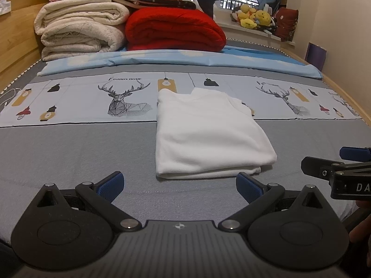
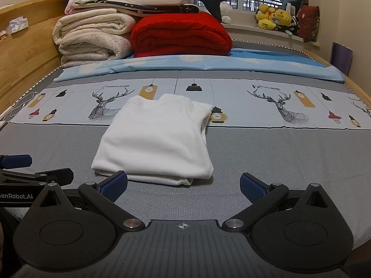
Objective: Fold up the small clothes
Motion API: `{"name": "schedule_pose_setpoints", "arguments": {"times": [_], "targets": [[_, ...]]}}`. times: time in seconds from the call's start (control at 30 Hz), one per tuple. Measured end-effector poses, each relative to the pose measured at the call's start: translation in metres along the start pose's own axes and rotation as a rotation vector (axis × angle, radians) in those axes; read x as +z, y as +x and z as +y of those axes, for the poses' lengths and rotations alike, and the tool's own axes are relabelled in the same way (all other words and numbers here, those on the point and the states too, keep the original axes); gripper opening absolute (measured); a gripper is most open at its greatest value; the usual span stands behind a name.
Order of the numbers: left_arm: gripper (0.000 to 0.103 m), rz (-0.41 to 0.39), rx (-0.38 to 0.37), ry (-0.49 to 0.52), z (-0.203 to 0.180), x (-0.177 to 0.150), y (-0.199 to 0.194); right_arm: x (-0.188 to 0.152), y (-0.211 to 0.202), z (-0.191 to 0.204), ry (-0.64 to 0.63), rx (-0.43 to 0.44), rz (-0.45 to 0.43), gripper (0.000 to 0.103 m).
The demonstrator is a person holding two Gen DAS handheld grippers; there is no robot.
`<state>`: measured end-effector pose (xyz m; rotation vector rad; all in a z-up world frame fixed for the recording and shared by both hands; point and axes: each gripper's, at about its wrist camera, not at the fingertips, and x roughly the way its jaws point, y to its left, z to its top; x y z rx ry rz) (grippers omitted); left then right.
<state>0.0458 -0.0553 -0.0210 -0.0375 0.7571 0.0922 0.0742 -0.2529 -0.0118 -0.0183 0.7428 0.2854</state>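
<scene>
We had 1 folded white shirt (image 1: 208, 134) on the bed (image 1: 69, 157), 2 grippers, left gripper (image 1: 179, 185) and right gripper (image 2: 183, 185), both spread, holding nothing.

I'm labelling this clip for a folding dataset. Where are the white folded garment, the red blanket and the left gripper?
white folded garment (image 2: 155, 143): right wrist view, middle of its top layer.
red blanket (image 1: 174, 30): left wrist view, front of the roll.
left gripper (image 1: 179, 186): left wrist view, midway between its open fingertips.
</scene>
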Motion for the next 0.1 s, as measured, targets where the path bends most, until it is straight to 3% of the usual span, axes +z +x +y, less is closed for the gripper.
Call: {"name": "schedule_pose_setpoints", "arguments": {"times": [0.1], "targets": [[0.103,0.000,0.001,-0.001,-0.0003,0.0000,0.0003,0.0001,-0.0001,0.0001,0.001,0.000,0.000,0.102]]}}
